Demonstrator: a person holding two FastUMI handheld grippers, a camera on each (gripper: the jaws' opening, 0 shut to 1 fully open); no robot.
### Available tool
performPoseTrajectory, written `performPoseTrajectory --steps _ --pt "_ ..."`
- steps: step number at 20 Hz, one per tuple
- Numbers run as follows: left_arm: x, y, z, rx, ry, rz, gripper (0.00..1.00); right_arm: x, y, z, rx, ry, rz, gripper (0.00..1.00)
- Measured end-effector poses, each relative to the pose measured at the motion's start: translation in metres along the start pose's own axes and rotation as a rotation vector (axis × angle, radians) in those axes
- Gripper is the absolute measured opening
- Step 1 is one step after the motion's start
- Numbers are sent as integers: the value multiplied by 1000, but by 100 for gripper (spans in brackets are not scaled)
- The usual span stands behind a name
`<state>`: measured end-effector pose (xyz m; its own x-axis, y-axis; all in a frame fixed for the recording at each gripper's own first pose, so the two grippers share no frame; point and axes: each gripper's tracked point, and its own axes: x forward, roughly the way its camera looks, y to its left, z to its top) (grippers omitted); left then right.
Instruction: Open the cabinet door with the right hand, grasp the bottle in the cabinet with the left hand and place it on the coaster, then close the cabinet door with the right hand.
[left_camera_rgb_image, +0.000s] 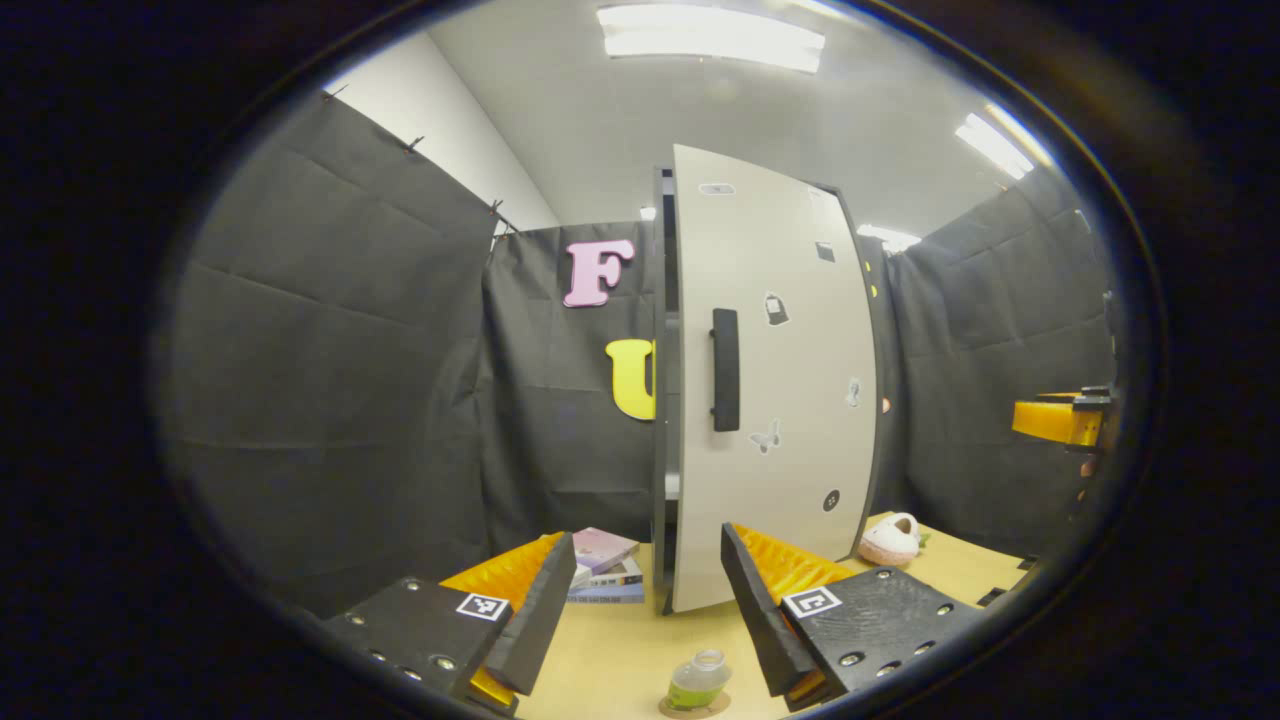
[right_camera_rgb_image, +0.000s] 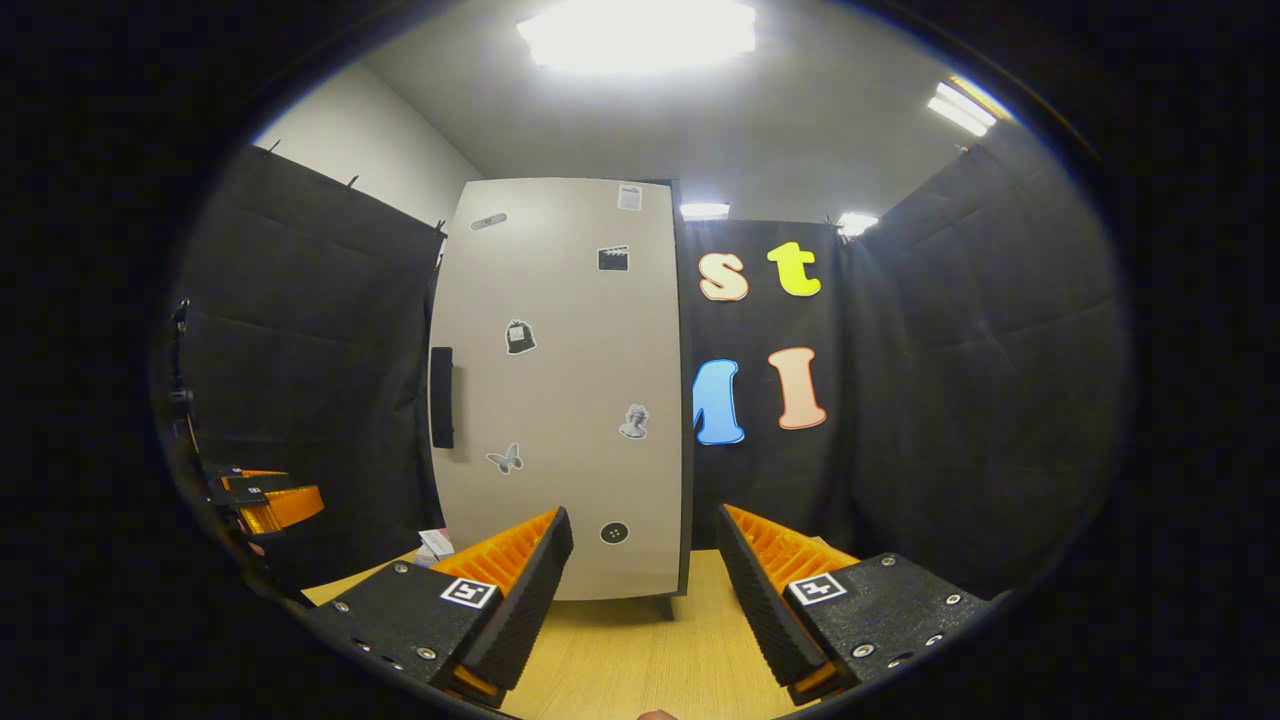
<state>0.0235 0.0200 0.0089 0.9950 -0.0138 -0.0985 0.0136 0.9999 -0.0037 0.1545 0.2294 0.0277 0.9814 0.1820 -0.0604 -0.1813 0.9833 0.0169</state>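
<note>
A tall cabinet with a pale door (left_camera_rgb_image: 770, 380) stands on the wooden table (left_camera_rgb_image: 610, 660). The door carries a dark vertical handle (left_camera_rgb_image: 725, 370) and looks slightly ajar at the handle side. A small clear bottle (left_camera_rgb_image: 700, 678) with greenish contents stands on a round coaster (left_camera_rgb_image: 692, 708) between the fingers of my left gripper (left_camera_rgb_image: 648, 540), which is open and raised above it. My right gripper (right_camera_rgb_image: 640, 515) is open and empty, facing the door (right_camera_rgb_image: 560, 390) with its handle (right_camera_rgb_image: 441, 397) off to the left. The right gripper (left_camera_rgb_image: 1060, 420) also shows at the far right, the left gripper (right_camera_rgb_image: 265, 500) at the far left.
A stack of books (left_camera_rgb_image: 605, 575) lies left of the cabinet's foot. A pale pink slipper-like object (left_camera_rgb_image: 890, 538) sits to its right on the table. Black cloth walls close the booth on all sides. Bare tabletop (right_camera_rgb_image: 640, 650) lies in front of the cabinet.
</note>
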Motion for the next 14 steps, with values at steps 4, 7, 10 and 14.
performPoseTrajectory --steps 4,7,10,14 --pt "1 -28 11 13 -4 -17 88 -10 -26 -6 10 2 -13 90" --pt "4 -43 17 21 -8 -24 88 -13 -42 -13 22 11 -19 90" --pt "8 -53 11 18 -14 -23 88 -12 -53 -21 33 25 -25 90" --pt "8 -60 6 22 -8 -23 88 -10 -61 -28 48 42 -27 90"
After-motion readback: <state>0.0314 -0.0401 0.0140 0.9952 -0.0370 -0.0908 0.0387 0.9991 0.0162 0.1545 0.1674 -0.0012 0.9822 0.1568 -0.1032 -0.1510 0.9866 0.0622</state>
